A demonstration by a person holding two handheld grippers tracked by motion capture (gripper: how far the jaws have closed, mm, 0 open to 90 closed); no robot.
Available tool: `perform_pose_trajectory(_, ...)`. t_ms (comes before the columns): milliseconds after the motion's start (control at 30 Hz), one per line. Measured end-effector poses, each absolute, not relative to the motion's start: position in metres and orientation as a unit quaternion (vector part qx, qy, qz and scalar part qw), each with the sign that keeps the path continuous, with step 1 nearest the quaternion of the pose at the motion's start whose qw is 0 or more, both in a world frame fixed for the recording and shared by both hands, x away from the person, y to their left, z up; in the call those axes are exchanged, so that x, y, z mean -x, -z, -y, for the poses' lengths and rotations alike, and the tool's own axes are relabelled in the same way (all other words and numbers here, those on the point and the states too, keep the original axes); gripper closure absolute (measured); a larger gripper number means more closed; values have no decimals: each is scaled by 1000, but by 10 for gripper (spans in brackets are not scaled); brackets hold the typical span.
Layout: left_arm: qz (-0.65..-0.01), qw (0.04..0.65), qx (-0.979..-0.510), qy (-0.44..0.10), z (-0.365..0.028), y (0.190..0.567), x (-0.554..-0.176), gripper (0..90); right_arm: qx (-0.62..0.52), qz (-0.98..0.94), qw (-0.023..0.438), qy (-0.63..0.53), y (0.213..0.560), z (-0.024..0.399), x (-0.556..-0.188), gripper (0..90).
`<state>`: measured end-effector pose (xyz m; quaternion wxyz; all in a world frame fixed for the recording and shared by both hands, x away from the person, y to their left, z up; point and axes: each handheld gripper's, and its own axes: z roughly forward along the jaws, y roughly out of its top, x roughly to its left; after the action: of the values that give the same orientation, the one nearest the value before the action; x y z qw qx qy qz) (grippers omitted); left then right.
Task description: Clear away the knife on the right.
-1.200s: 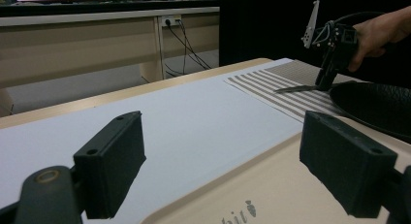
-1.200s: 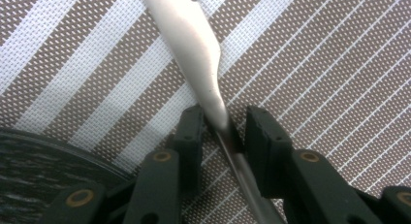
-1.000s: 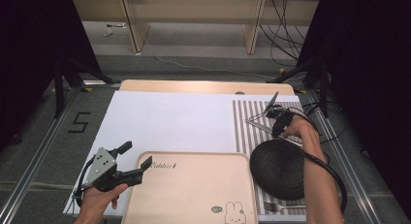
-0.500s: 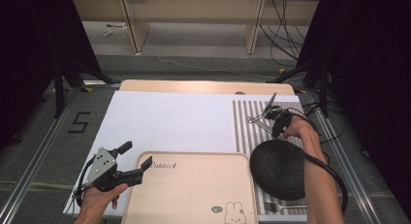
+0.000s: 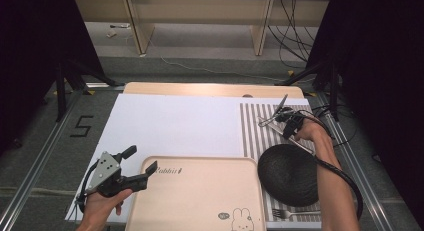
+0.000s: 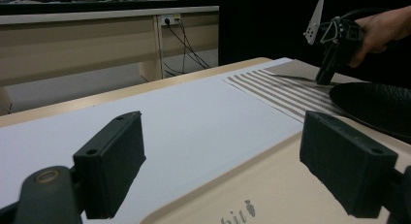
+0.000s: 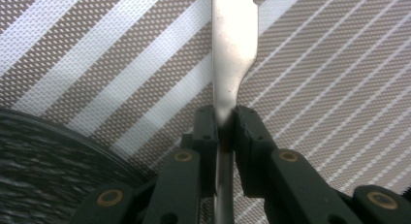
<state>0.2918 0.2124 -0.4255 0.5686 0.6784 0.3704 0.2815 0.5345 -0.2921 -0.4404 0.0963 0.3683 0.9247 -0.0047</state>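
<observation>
My right gripper (image 7: pixel 225 117) is shut on a metal table knife (image 7: pixel 232 40), gripping it where the blade narrows into the handle. In the high view the right gripper (image 5: pixel 288 130) holds the knife (image 5: pixel 266 121) low over the striped placemat (image 5: pixel 252 131), just beyond a black plate (image 5: pixel 287 173). The plate's rim (image 7: pixel 48 151) lies right beside the jaws. My left gripper (image 5: pixel 142 159) hangs open at the tan tray's (image 5: pixel 200 201) near left corner, nothing between its jaws. The left gripper (image 6: pixel 228 161) looks across the tray (image 6: pixel 242 185) towards the right gripper (image 6: pixel 324 78).
A fork (image 5: pixel 295 213) lies on the placemat in front of the black plate. A white sheet (image 5: pixel 175 126) covers the table's middle and left. The tray carries a small rabbit print (image 5: pixel 240 220). Cables trail on the floor beyond the table.
</observation>
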Motion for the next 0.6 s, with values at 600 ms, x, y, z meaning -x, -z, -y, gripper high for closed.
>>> perform_pose_trajectory(600, -371, 569, -677, -281, -213, 425, -292, 158, -374, -916, 131, -60, 395, 298, -525, 807)
